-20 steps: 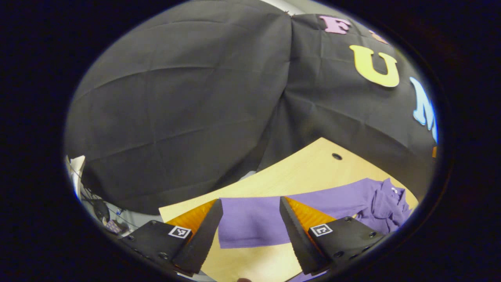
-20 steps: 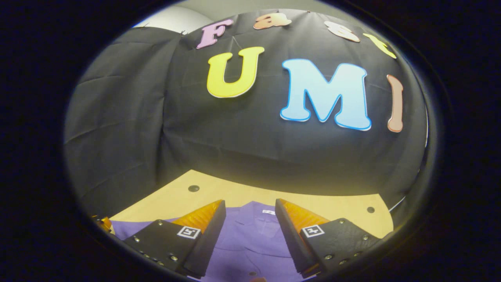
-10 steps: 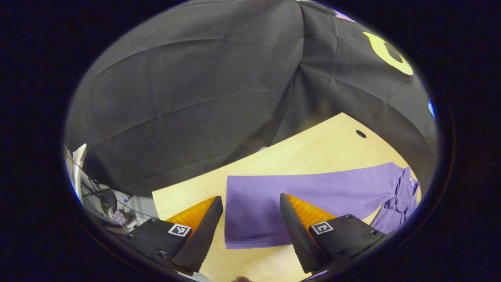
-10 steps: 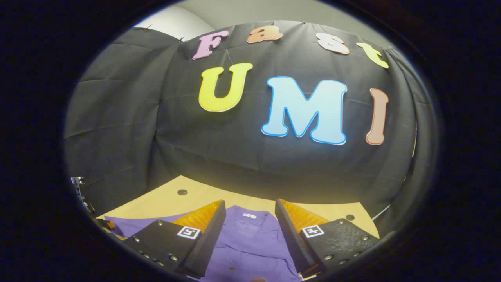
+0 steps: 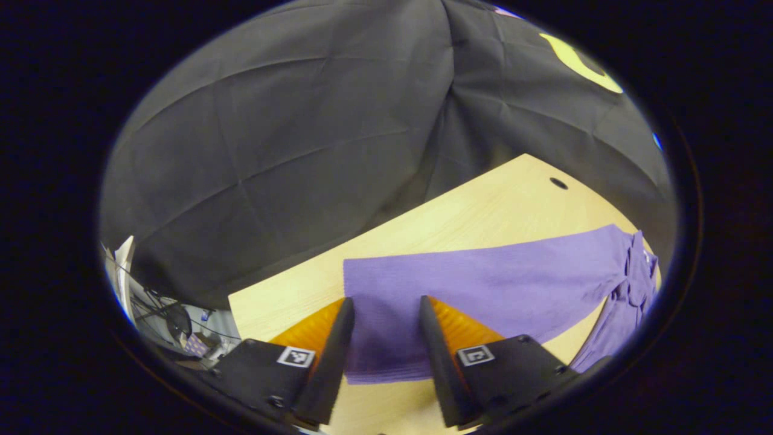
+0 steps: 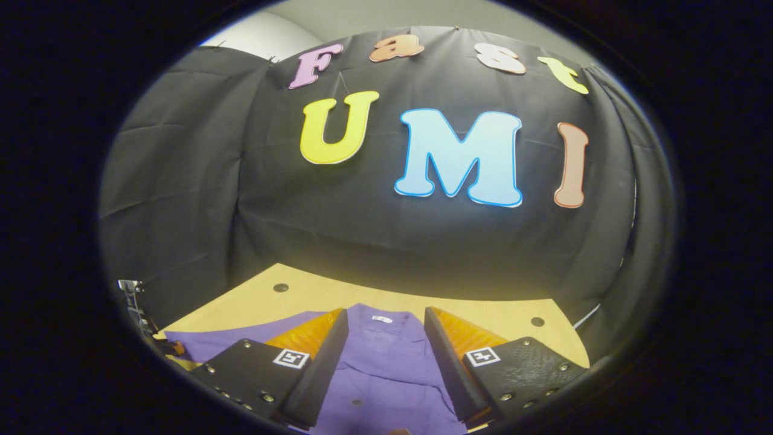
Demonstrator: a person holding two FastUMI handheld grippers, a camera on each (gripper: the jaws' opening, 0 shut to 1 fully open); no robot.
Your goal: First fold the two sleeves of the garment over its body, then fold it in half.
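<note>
In the right gripper view, the right gripper (image 6: 383,353) hung with its fingers spread apart above a purple garment (image 6: 386,374) lying on the light wooden table (image 6: 483,314). The collar pointed toward the black cloth wall (image 6: 199,181), and one sleeve (image 6: 229,335) stretched leftward.

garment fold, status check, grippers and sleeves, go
Left gripper open, over the cuff of the purple sleeve. Right gripper open above the garment collar. Sleeve lies straight out on the table, not yet folded. Nothing blocking.
</note>
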